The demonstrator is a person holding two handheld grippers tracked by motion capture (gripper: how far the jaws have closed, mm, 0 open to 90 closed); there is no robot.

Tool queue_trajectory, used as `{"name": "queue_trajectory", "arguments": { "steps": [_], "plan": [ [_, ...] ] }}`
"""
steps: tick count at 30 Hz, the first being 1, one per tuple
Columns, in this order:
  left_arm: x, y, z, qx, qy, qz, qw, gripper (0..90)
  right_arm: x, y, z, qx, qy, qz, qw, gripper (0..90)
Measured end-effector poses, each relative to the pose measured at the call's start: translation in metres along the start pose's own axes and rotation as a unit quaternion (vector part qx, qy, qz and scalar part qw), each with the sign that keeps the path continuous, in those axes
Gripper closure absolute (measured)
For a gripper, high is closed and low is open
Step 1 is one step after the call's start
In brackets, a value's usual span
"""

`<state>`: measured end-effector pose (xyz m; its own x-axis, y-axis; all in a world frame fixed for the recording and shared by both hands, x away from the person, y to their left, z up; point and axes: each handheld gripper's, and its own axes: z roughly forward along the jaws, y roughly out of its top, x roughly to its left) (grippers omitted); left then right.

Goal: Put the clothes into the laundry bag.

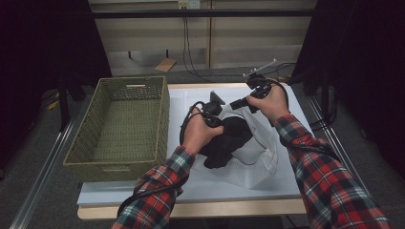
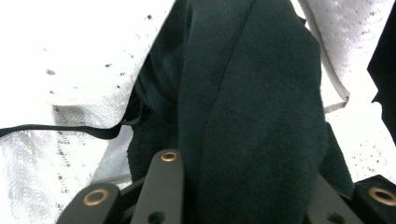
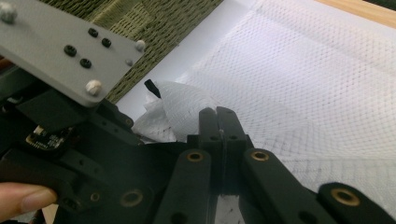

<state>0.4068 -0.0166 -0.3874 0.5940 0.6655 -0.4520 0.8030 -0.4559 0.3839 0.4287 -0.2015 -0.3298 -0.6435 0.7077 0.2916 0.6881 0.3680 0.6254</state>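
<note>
Left gripper: jaws clamped on black garment, table centre. Right gripper: jaws closed, pinching white mesh bag edge, garment's 1 o'clock. Green basket: 9 o'clock.

Curtained lab recording bay, floor rails

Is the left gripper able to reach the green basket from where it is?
Probably yes, but not freely: the left hand-held gripper is shut on the black cloth inside the white mesh bag. The basket stands close beside it with nothing between.
</note>
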Motion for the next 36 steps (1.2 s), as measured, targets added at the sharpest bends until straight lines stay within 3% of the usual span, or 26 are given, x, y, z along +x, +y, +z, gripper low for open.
{"name": "queue_trajectory", "arguments": {
  "steps": [4,8,14,15,17,18,19,24,29,30,31,32,33,34,35,36],
  "plan": [
    [0.001,0.002,0.001,0.007,0.002,0.007,0.9999,74.7,-0.005,0.001,0.002,-0.001,0.001,0.001,1.0000,90.0],
    [0.000,0.002,0.005,-0.003,0.000,-0.010,0.9999,74.8,-0.010,0.003,0.004,-0.003,0.001,0.004,1.0000,90.0],
    [0.002,0.005,0.005,0.009,0.000,0.005,1.0000,74.8,-0.015,0.002,0.006,0.003,0.000,0.011,0.9999,90.0],
    [0.001,0.005,0.007,-0.002,-0.002,-0.006,1.0000,74.8,-0.016,0.002,0.007,0.001,0.000,0.012,0.9999,90.0],
    [0.001,0.007,0.006,0.006,-0.001,0.005,1.0000,74.8,-0.018,0.002,0.008,0.002,-0.001,0.017,0.9998,90.0],
    [-0.001,0.007,0.008,-0.007,-0.002,-0.009,0.9999,74.8,-0.018,0.001,0.008,0.001,0.002,0.017,0.9999,90.0],
    [-0.001,0.008,0.007,0.005,-0.004,0.003,1.0000,74.8,-0.018,0.001,0.008,0.001,0.002,0.019,0.9998,90.0],
    [-0.002,0.012,0.010,-0.011,-0.009,-0.008,0.9999,74.8,-0.018,0.001,0.008,0.001,0.003,0.014,0.9999,90.0],
    [-0.005,0.016,0.014,-0.010,0.000,-0.009,0.9999,74.8,-0.016,0.000,0.006,-0.001,0.005,0.013,0.9999,90.0],
    [-0.004,0.016,0.014,-0.010,-0.006,-0.004,0.9999,74.8,-0.015,0.000,0.006,0.002,0.001,0.014,0.9999,90.0],
    [-0.005,0.017,0.016,-0.016,-0.004,-0.012,0.9998,74.7,-0.015,0.000,0.006,0.002,0.001,0.012,0.9999,90.0],
    [-0.004,0.018,0.016,-0.012,0.001,-0.006,0.9999,74.7,-0.016,0.000,0.005,0.002,0.003,0.012,0.9999,90.0],
    [-0.008,0.018,0.019,-0.035,0.001,-0.027,0.9990,74.7,-0.016,0.000,0.005,0.002,0.003,0.013,0.9999,90.0],
    [-0.008,0.019,0.020,-0.031,-0.001,-0.024,0.9992,74.7,-0.016,0.000,0.005,0.002,0.001,0.015,0.9999,90.0],
    [-0.005,0.019,0.018,-0.018,0.000,-0.006,0.9998,74.7,-0.016,-0.001,0.004,0.000,0.003,0.011,0.9999,90.0],
    [-0.009,0.019,0.021,-0.034,0.001,-0.026,0.9991,74.7,-0.016,-0.001,0.004,0.000,0.005,0.012,0.9999,90.0]
  ]
}}
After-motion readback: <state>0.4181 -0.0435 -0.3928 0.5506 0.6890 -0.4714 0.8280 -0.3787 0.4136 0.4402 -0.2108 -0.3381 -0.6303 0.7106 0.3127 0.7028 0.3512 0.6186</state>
